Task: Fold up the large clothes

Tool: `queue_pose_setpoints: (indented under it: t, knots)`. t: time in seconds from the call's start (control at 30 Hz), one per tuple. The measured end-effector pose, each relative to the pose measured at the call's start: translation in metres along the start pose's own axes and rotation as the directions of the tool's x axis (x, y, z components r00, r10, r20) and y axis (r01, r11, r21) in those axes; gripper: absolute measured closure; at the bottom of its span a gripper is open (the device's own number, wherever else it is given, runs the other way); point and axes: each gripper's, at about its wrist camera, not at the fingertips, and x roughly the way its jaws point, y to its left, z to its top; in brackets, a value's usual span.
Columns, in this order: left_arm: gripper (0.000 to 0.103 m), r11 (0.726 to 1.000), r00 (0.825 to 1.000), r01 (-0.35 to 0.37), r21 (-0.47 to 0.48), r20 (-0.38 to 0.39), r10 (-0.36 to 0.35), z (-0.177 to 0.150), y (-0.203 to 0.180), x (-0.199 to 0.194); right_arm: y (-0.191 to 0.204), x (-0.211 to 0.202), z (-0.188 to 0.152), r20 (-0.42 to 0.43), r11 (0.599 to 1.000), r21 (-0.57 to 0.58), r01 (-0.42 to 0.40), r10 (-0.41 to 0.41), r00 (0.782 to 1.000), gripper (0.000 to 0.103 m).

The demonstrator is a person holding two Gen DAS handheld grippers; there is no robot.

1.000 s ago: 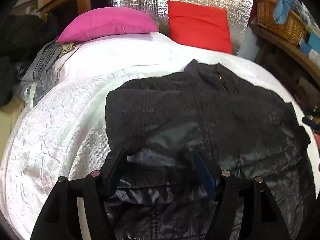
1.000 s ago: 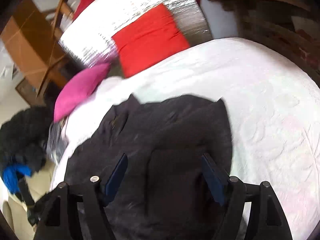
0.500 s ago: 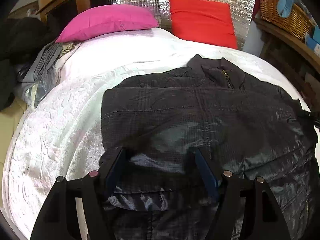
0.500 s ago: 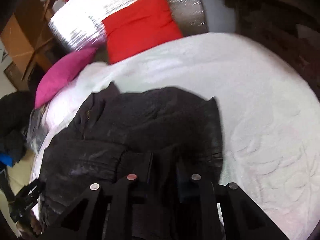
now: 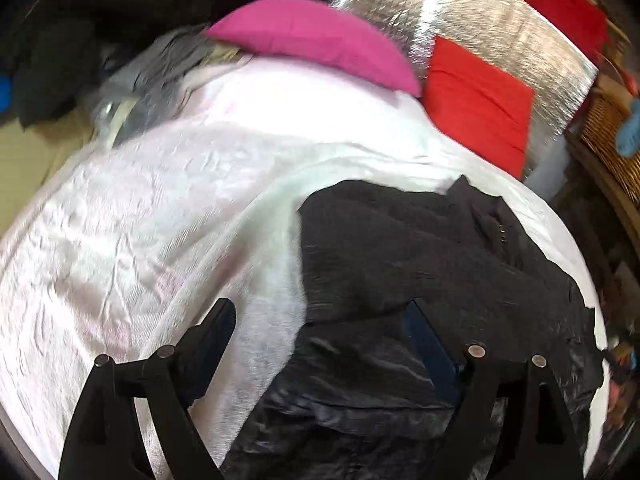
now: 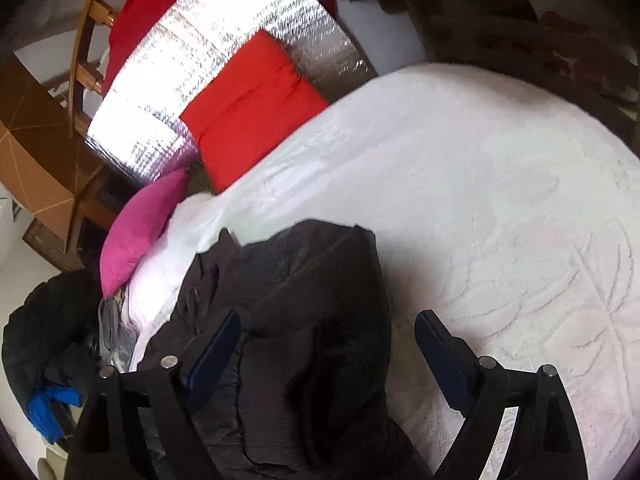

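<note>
A black jacket (image 5: 420,264) lies on the white bedspread (image 5: 160,220), collar toward the pillows, its shiny lining showing at the near end. My left gripper (image 5: 320,320) is open and empty over the jacket's left edge, one finger over the bedspread, the other over the jacket. In the right wrist view the jacket (image 6: 312,300) lies partly folded on the bedspread (image 6: 500,208). My right gripper (image 6: 328,332) is open and empty above the jacket's right edge.
A pink pillow (image 5: 316,40) and a red cushion (image 5: 476,104) lean against a silver foil panel (image 5: 492,28) at the head of the bed. Grey clothes (image 5: 152,76) lie at the bed's left. A wicker basket (image 5: 612,136) stands at the right.
My right gripper shut on the jacket half a second ago and has now opened and let go. My left gripper has swung left, off the jacket's middle to its left edge.
</note>
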Motion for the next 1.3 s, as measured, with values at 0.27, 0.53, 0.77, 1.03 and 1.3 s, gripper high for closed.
queue_pose_setpoints:
  t: [0.27, 0.53, 0.77, 1.03, 1.3]
  knots:
    - [0.016, 0.994, 0.987, 0.029, -0.108, -0.157, -0.046, -0.007, 0.021, 0.032, 0.018, 0.056, -0.021, -0.149, 0.990, -0.126, 0.067, -0.086, 0.985, 0.045]
    - [0.051, 0.993, 0.984, 0.110, -0.038, -0.139, -0.114, -0.011, -0.003, 0.031, 0.042, 0.018, -0.018, -0.008, 0.973, -0.214, 0.083, -0.086, 0.996, 0.073]
    - [0.024, 0.997, 0.983, 0.049, -0.060, -0.173, -0.058, -0.011, 0.002, 0.038, 0.020, 0.042, -0.018, -0.091, 0.984, -0.144, 0.108, -0.122, 0.988, 0.070]
    - [0.021, 0.983, 0.959, 0.123, -0.137, -0.240, -0.154, -0.014, 0.014, 0.041, 0.014, 0.025, -0.015, -0.121, 0.993, -0.109, 0.035, -0.048, 0.991, 0.026]
    - [0.021, 0.983, 0.952, 0.149, -0.109, -0.255, -0.172, -0.018, 0.010, 0.038, -0.004, 0.017, -0.033, -0.202, 0.995, -0.085, -0.050, 0.031, 0.979, 0.028]
